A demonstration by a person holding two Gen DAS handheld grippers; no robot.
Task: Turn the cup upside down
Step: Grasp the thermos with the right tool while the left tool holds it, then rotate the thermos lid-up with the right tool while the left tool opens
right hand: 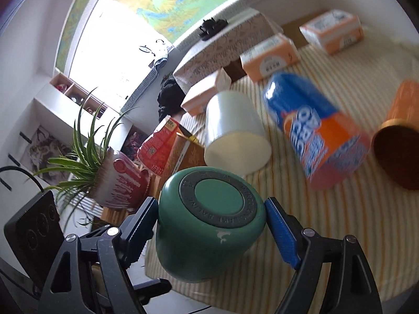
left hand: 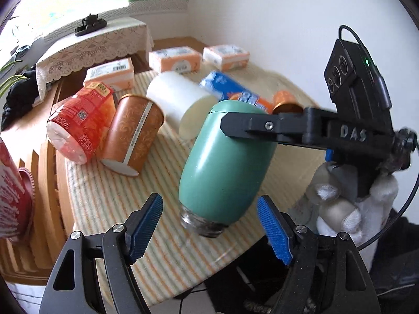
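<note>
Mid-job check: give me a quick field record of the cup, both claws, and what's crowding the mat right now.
cup: green cup, held off the striped mat, tilted, silver mouth end lowest
right claw: right claw shut on the cup, base facing its camera
left claw: left claw open, just short of the mouth, not touching
nearby: white cup, brown paper cup, red cup, blue-orange package

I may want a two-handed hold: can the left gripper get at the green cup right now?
Probably yes: the left gripper is open, the green cup lies just ahead, nothing between.
</note>
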